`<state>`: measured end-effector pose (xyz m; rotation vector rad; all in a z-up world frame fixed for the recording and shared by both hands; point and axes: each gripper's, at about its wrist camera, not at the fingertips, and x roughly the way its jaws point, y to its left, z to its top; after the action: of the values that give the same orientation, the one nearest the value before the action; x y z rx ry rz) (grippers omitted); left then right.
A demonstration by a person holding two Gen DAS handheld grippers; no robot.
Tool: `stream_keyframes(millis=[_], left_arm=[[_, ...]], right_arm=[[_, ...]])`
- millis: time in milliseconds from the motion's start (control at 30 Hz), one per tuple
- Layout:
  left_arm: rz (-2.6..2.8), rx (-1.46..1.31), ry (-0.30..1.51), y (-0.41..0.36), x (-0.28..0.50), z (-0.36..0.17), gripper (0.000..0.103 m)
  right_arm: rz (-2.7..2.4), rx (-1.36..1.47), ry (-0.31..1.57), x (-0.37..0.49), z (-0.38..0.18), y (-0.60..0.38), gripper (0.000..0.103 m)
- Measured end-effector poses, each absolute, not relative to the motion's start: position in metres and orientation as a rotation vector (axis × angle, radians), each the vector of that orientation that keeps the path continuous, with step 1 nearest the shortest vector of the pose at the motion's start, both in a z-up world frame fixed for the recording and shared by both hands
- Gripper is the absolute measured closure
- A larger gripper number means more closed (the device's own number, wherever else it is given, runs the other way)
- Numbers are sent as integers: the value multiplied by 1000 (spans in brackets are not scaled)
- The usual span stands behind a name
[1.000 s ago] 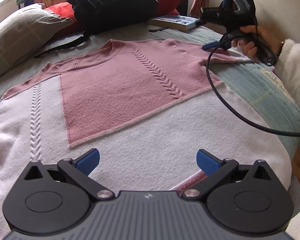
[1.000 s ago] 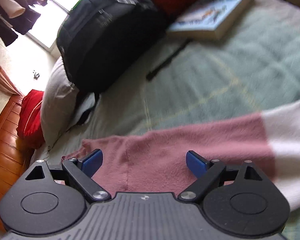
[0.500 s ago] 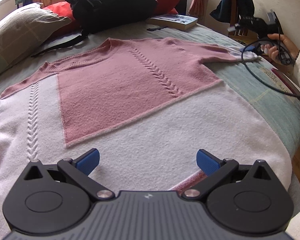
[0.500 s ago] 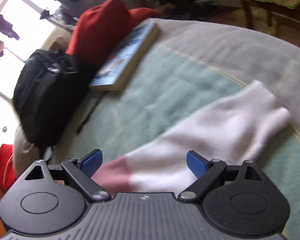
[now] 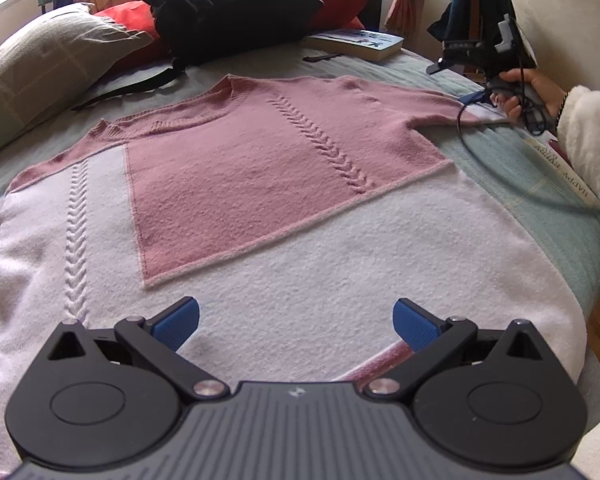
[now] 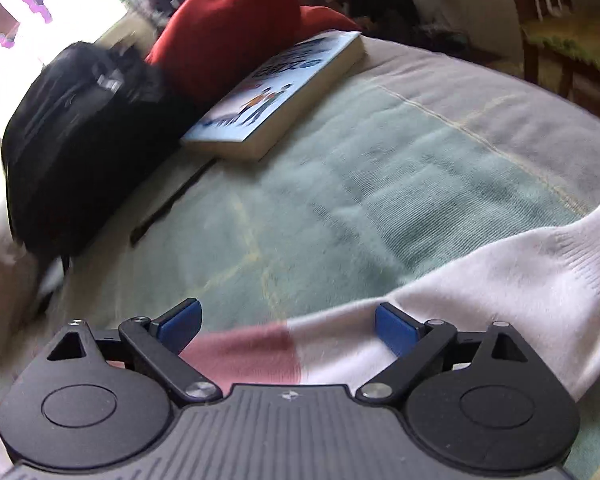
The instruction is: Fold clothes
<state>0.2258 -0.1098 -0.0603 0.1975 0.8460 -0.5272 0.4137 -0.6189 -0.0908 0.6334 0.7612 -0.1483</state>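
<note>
The sweater [image 5: 260, 184] is dusty pink in the upper middle of the left wrist frame and white below, with a braided cable pattern. Its sleeve [image 6: 440, 320] is pink, then white with a ribbed cuff. The bedspread [image 6: 380, 184] is pale green with thin yellowish lines. In the upper left are a black backpack [image 6: 84, 132] and a red cushion [image 6: 228, 32]. The book [image 6: 284, 92] has a light blue cover. The fingertips [image 5: 176, 322] are blue.
</note>
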Motion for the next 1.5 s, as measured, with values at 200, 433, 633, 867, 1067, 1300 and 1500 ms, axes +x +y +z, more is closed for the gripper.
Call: stream_keyframes(millis=[200,433,633,867,1067,1300,1500], left_arm=[[-548,186,829,-109,223,-57,1],[-565,190,828,-113,218,-57,1],[-551,189,835,-111,221,-59,1],[-558,192,824,-114,218,-56,1],[-549,185,832,-108,218,-58,1],[-555,180,827,-108,219,-58,1],[-559,186,825,-110,220,-57,1]], right_arm=[[-174,360,781,390,-62,-579,0],[-226,112,788,367,-105,-564,0],[-180,85,804,338,-99,-565,0],[-61,116,716,358,-74,-519,0],[34,93,736,353,-107,-496,0],[76,310,769,355,-71,-525,0],[130,471,776,407,-67,-531,0]])
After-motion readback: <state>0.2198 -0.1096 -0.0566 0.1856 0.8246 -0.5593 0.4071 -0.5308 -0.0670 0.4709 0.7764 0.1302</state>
